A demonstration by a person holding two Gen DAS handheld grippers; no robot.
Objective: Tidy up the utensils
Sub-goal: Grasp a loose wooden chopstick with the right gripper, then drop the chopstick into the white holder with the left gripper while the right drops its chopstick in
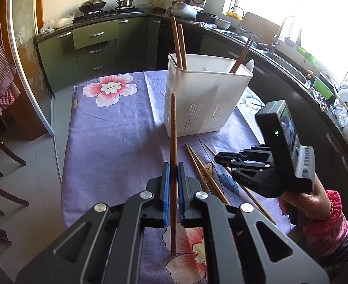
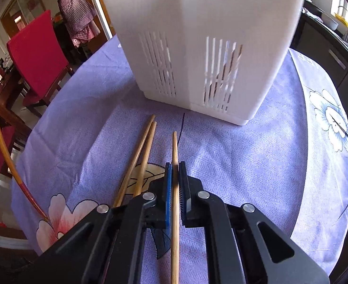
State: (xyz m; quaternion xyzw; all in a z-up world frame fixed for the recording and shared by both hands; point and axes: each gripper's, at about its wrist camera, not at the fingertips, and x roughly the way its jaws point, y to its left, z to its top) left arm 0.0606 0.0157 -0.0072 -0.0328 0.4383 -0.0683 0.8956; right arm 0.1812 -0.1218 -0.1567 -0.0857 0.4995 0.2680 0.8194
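On the purple floral tablecloth point(image 1: 117, 142): white utensil caddy point(image 1: 204, 99) already holds several chopsticks. Left gripper point(image 1: 173, 172) clamps a dark chopstick point(image 1: 173, 127); right gripper point(image 2: 175, 177) clamps a light chopstick point(image 2: 174, 151). Two loose chopsticks point(image 2: 140, 151) left beside it.

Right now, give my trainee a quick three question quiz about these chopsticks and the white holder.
1. True or false: the left gripper holds a dark chopstick.
2. What does the right gripper clamp? A) spoon B) light chopstick C) nothing
3. How many loose chopsticks lie just left of that gripper on the tablecloth, in front of the white holder?

Key: 1 true. 2 B. 3 two.
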